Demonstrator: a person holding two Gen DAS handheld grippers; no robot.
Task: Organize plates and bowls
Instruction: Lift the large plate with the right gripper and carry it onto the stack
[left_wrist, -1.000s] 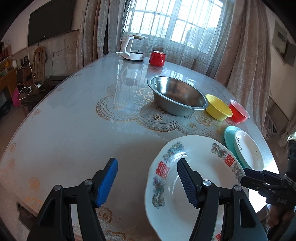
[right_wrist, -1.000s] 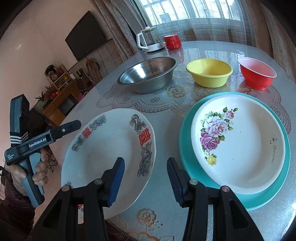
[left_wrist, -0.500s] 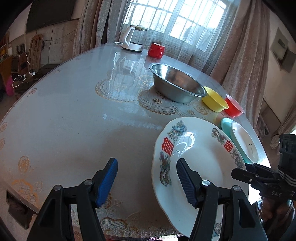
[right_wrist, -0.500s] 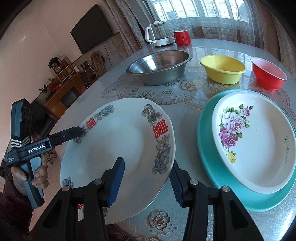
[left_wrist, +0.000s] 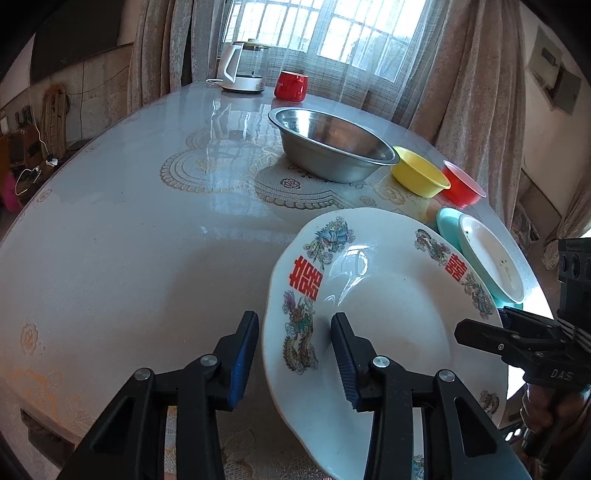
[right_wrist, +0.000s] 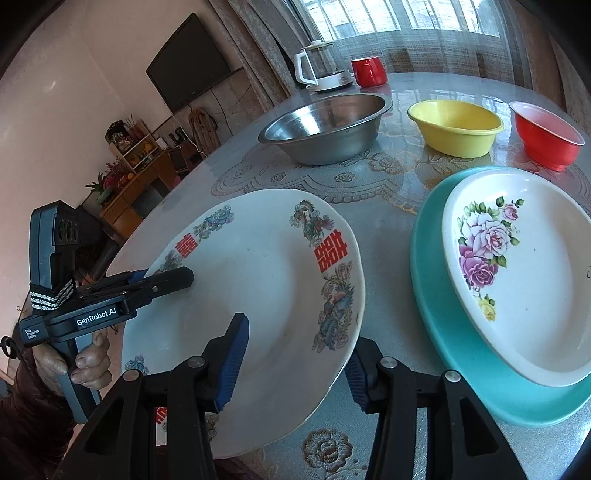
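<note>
Both grippers straddle opposite rims of the white dragon-and-phoenix plate (right_wrist: 258, 295), tilted at the table's (left_wrist: 129, 221) near edge — the left gripper (left_wrist: 291, 365), just narrowed, not visibly pinching; the right gripper (right_wrist: 295, 363) likewise. Beyond: a steel basin (right_wrist: 325, 125), rose plate (right_wrist: 524, 291) on a teal plate (right_wrist: 443, 332), yellow bowl (right_wrist: 456, 127), red bowl (right_wrist: 546, 136).

A home living-dining room: wall television (right_wrist: 190, 62), curtained window (left_wrist: 332, 37), kettle (left_wrist: 242, 68) on the dining table (left_wrist: 129, 221).
</note>
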